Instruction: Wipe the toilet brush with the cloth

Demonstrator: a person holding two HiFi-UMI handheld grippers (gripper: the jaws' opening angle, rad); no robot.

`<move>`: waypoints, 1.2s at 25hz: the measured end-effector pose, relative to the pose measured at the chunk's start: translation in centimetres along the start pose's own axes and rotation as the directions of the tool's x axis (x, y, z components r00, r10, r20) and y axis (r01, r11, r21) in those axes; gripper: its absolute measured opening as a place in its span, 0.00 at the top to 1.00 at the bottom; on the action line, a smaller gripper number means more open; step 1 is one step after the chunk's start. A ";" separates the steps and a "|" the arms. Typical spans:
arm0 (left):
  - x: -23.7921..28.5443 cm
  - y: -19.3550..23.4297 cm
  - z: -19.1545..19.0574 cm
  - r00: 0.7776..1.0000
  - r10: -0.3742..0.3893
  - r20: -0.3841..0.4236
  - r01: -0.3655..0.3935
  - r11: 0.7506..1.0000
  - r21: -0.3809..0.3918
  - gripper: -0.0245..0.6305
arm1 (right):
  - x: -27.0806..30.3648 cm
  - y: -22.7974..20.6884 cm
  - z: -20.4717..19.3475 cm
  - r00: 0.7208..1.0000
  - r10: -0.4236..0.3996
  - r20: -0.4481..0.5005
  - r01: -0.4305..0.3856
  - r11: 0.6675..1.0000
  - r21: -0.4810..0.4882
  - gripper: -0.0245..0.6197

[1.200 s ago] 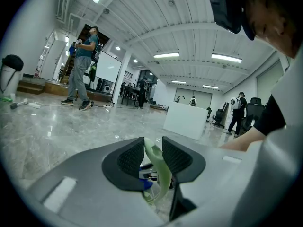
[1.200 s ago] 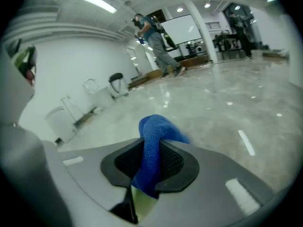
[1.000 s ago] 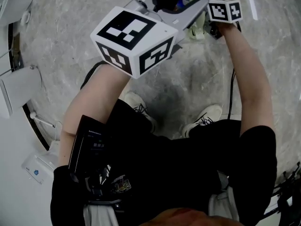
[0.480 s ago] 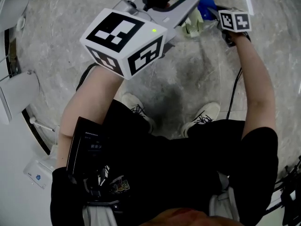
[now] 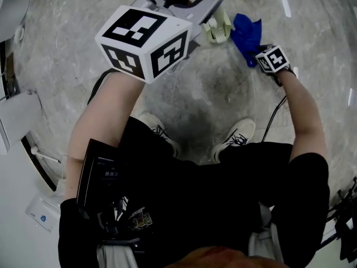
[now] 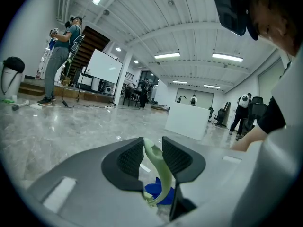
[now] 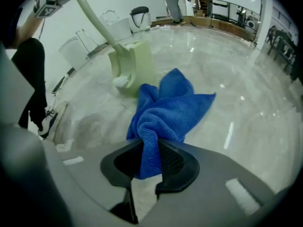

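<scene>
Nearest, the right gripper (image 7: 150, 148) is clamped on a bunched corner of the blue microfibre cloth (image 7: 170, 108). The fold sits deep between its dark pads and the rest of the cloth fans out towards the floor. That bite looks secure, so the judgement is to keep it as it is and let the loose part do the wiping rather than the gripper itself.

The left gripper (image 6: 152, 148) is closed on the curved handle of the pale green plastic toilet brush (image 7: 132, 65), which hangs with its blocky head end low over the grey marbled floor (image 5: 212, 99). This hand should stay firm and quiet, because a brush that swings would slip away from the cloth.

Just beyond the right gripper's jaws, the cloth's far fold lies right beside the brush head. It may already touch the lower edge, though the right gripper view does not settle that.

To do this well:
- Press the broad, loose part of the cloth against the head.
- Draw it along the handle in one steady stroke.
- Turn the brush a little with the left gripper to reach the other faces.
- Keep the cloth off the floor as far as possible.
</scene>
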State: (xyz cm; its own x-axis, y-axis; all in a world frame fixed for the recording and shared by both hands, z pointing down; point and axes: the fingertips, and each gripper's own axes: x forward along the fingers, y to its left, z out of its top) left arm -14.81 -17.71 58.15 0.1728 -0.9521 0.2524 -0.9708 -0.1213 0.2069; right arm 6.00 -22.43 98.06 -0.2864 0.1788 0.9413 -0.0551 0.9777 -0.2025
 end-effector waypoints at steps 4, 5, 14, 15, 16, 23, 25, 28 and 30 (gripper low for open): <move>0.2 0.2 -0.2 1.000 0.004 -0.012 -0.004 1.000 0.001 0.75 | -2.2 -6.6 -2.3 0.968 -0.248 -0.049 0.251 0.963 0.093 0.83; 0.2 0.2 -0.2 1.000 0.005 -0.011 -0.005 1.000 0.003 0.75 | -2.7 -7.7 -2.2 0.957 -0.283 -0.058 0.288 0.950 0.122 0.83; -0.2 -0.4 -0.1 0.999 -0.054 -0.003 0.054 0.996 0.067 0.69 | -4.9 -7.2 -0.4 0.966 -0.242 0.089 0.218 0.952 0.217 0.64; -0.5 -0.4 0.0 0.997 -0.071 0.005 0.070 0.994 0.079 0.67 | -5.7 -6.8 -0.2 0.967 -0.224 0.123 0.193 0.955 0.225 0.59; -0.9 -0.4 0.2 0.996 -0.085 0.015 0.084 0.993 0.084 0.64 | -6.6 -6.5 0.0 0.963 -0.218 0.159 0.177 0.956 0.234 0.59; -1.9 2.3 0.7 0.999 -0.012 0.044 0.011 0.999 0.038 0.68 | -18.8 -6.0 3.1 0.741 -0.393 0.544 0.085 0.859 0.505 0.91; -2.0 3.0 0.6 0.999 0.036 0.040 -0.038 0.998 0.041 0.68 | -22.4 -5.0 4.1 0.670 -0.419 0.613 0.052 0.850 0.524 0.96; -3.0 3.6 1.0 0.994 0.091 0.051 -0.093 0.995 0.024 0.73 | -27.4 -2.2 6.0 0.615 -0.409 0.674 0.108 0.891 0.442 0.96; -4.1 3.8 1.5 0.992 0.111 0.067 -0.112 0.994 0.003 0.73 | -30.8 0.0 7.3 0.604 -0.404 0.687 0.188 0.910 0.369 0.96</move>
State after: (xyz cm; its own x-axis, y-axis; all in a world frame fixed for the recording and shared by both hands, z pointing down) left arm -19.42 -14.73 56.48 0.0522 -0.9763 0.2099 -0.9846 -0.0151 0.1742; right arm 7.80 -28.79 67.14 -0.8082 -0.3622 0.4644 -0.4570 0.8830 -0.1067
